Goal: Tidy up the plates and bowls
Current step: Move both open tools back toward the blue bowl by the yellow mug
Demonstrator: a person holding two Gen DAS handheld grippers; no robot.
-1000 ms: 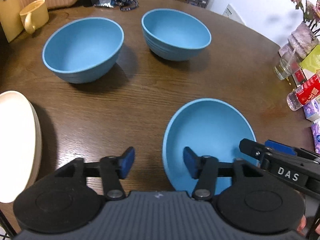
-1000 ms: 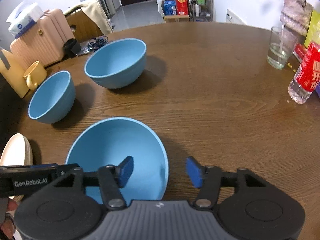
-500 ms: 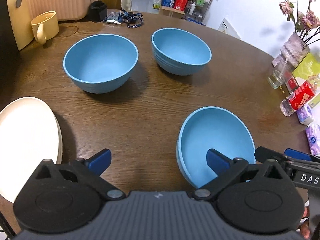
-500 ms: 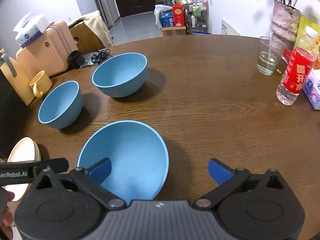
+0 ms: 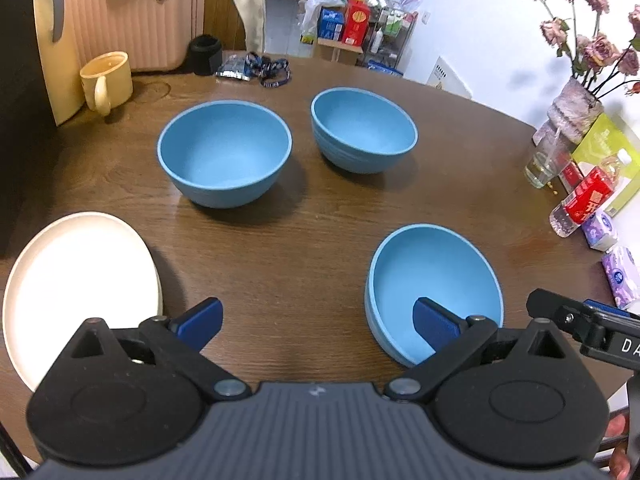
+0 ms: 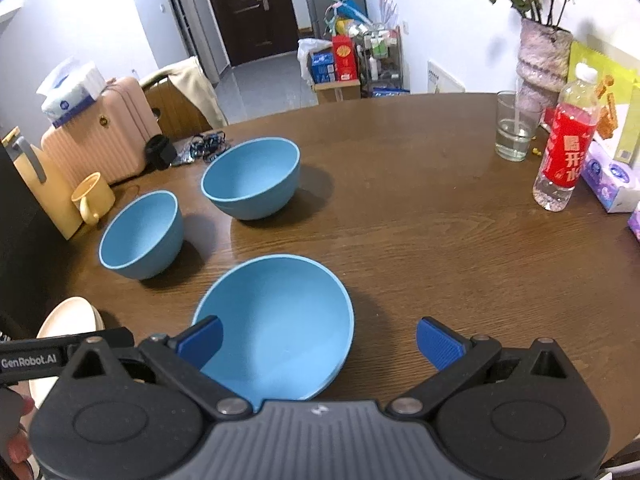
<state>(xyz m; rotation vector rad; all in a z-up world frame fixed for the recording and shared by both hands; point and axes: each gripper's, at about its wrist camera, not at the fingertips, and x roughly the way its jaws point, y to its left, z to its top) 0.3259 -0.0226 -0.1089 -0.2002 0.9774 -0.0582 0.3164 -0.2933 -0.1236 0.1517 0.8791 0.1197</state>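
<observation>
Three blue bowls stand on the round wooden table. The near bowl (image 5: 434, 284) (image 6: 276, 320) lies just ahead of both grippers. Two more bowls, the left one (image 5: 224, 152) (image 6: 140, 234) and the far one (image 5: 364, 128) (image 6: 252, 176), stand further back. A cream plate stack (image 5: 80, 284) (image 6: 68, 320) sits at the near left edge. My left gripper (image 5: 318, 324) is open wide and empty, its right finger in front of the near bowl. My right gripper (image 6: 320, 342) is open wide and empty, its left finger in front of the same bowl.
A yellow mug (image 5: 106, 80) and a pink suitcase (image 5: 132, 28) are at the far left. A glass (image 6: 514, 126), a red-labelled water bottle (image 6: 564, 148), tissue packs (image 6: 612, 184) and a vase (image 6: 542, 64) line the right side of the table (image 6: 440, 240).
Both grippers have opened from narrow to wide and pulled back and up from the near bowl. The bowls and plates have not moved.
</observation>
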